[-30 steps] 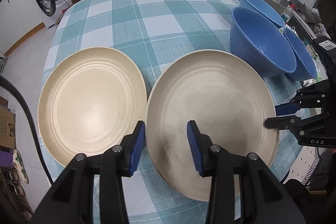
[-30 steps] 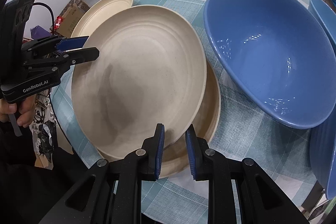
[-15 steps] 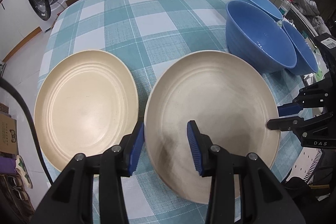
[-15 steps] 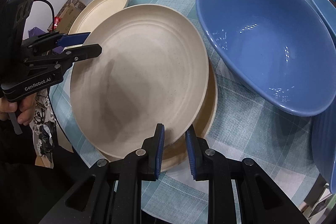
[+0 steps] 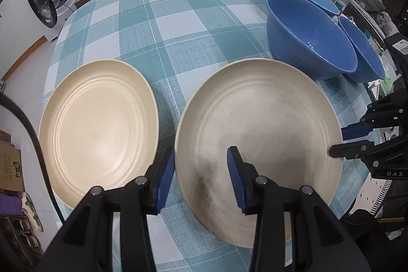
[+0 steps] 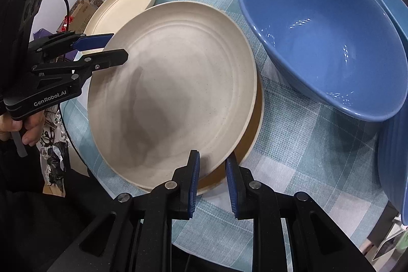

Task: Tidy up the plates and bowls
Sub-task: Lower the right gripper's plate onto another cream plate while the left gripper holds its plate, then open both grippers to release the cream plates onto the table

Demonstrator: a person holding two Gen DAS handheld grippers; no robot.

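Both grippers pinch opposite rims of the speckled cream round plate [image 6: 176,83] at frame centre, keeping it level over a second cream plate [image 6: 256,129], for stacking. Right gripper [image 6: 210,176] is fully closed on the near rim; left gripper [image 5: 201,176] is narrowly open, clamping the left rim.

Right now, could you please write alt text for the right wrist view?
The right tool grips the near rim of a beige plate held over another plate; the left tool grips its far rim. Blue bowls stand at right.

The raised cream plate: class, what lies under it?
Under the raised plate, another cream plate shows as a crescent along its right edge, lying on the checked cloth. The rest of that lower plate is covered.
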